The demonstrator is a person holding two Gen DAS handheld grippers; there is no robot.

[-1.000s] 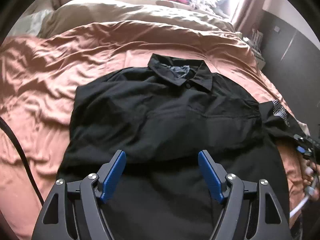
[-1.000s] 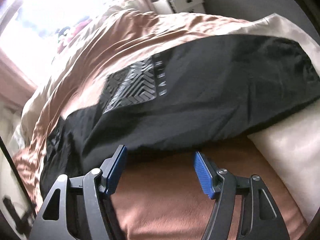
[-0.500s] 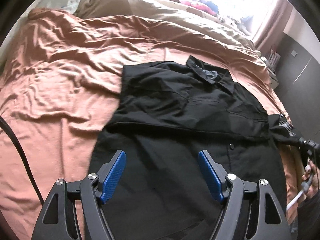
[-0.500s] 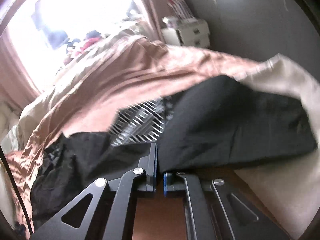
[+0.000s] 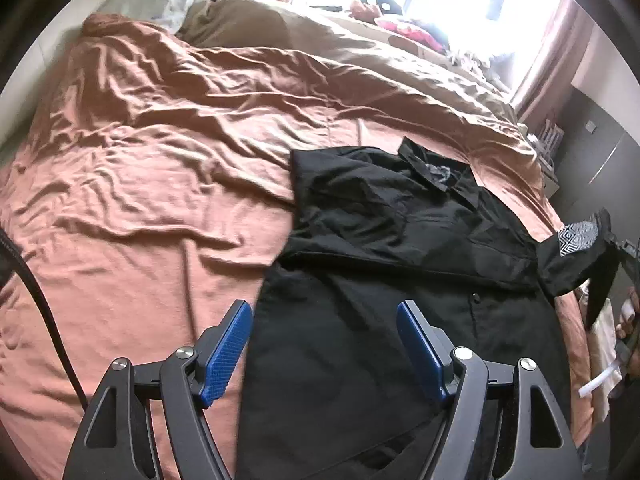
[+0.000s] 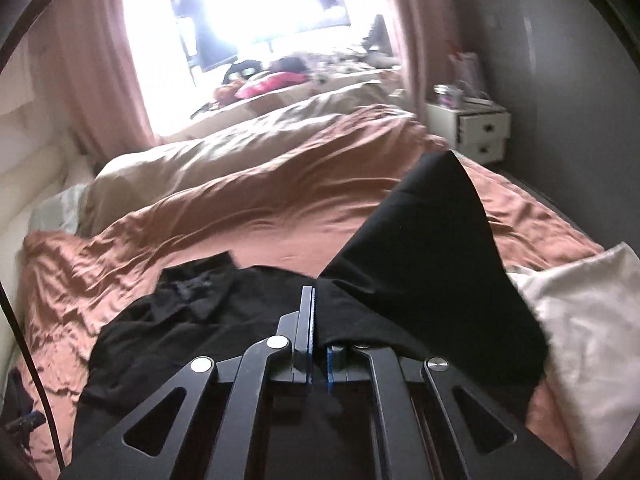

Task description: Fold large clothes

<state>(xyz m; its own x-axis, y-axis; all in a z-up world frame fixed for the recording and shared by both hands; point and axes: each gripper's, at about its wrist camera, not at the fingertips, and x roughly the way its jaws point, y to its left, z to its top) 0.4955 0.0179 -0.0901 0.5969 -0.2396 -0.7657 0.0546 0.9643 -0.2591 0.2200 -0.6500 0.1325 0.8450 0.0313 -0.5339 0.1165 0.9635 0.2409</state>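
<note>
We start with the bed (image 5: 168, 184), its rumpled salmon-pink duvet filling most of the left wrist view, and on its right half lies the black collared shirt (image 5: 400, 248), front up, collar toward the window. A second ago the right sleeve (image 6: 432, 248) lay flat off the shirt's side with our right tongs (image 6: 318, 344) standing wide before it; now those tongs are clamped shut on the sleeve's edge and have lifted it clear of the duvet, so it hangs up as a dark peak. We judge that the sleeve fold inward is under way. The shirt looks matte, lightly creased, with a fold line across its chest and a patterned white patch (image 5: 580, 236) on the raised sleeve. Our left tongs (image 5: 324, 348) hover wide apart over the lower hem, gripping nothing.
</note>
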